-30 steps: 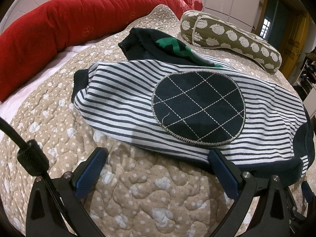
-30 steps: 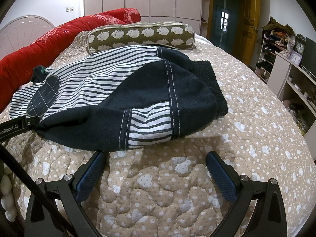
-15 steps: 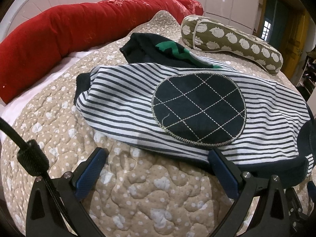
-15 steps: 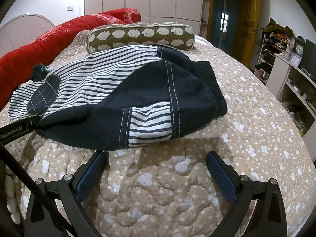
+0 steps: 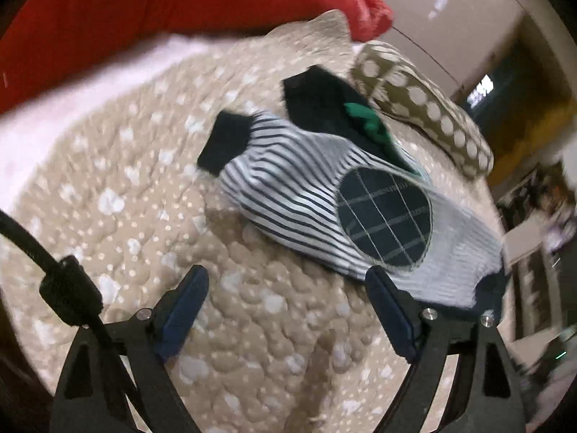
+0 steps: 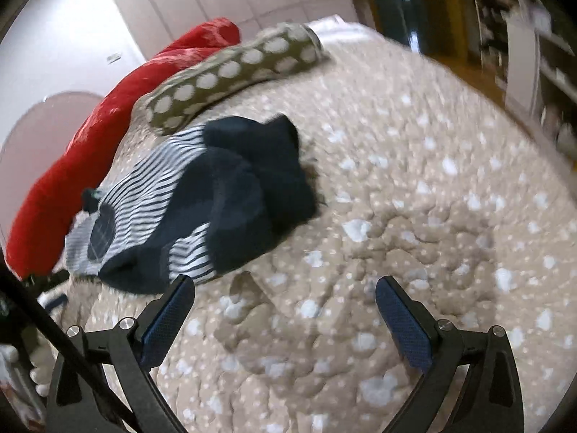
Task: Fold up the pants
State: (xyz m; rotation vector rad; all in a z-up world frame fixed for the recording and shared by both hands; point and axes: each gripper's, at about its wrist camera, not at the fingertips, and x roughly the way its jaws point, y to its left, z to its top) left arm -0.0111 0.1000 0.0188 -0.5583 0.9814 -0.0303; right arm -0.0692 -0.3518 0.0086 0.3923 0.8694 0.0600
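Left tongs (image 5: 286, 310) spread wide, both blue-padded fingers (image 5: 182, 308) splayed far apart with nothing pinched between them, the whole tool tipped at an angle. Right tongs (image 6: 285, 319) just the same: wide apart, blue pads (image 6: 402, 319) facing each other across an empty gap (the black frame arms fan out below). Both views are smeared with blur. A black cable crosses the left edge of each view.
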